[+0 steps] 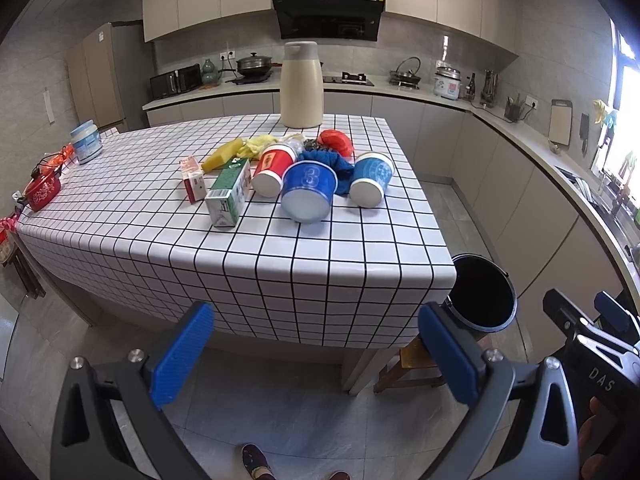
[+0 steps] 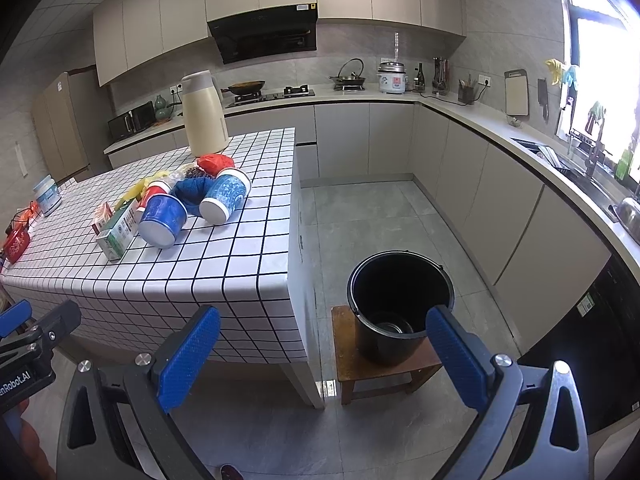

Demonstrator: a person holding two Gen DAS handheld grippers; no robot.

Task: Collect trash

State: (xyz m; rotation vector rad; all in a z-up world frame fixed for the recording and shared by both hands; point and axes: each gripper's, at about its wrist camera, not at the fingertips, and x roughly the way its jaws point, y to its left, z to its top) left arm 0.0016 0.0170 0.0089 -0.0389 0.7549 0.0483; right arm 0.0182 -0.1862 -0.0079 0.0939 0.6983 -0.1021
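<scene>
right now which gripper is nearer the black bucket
Right. The right gripper hangs open just short of the black bucket on its stool, bucket ahead and slightly right. The left gripper, also open, faces the table's front edge, bucket off to its right.

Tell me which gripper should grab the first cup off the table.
Probably the left gripper: open and facing the cups; the right gripper, also open, faces the bucket.

A cream thermos jug (image 1: 301,85) stands at the far end of the checked tabletop (image 1: 256,248), with a rice cooker (image 2: 392,76) on the kitchen counter behind.
</scene>
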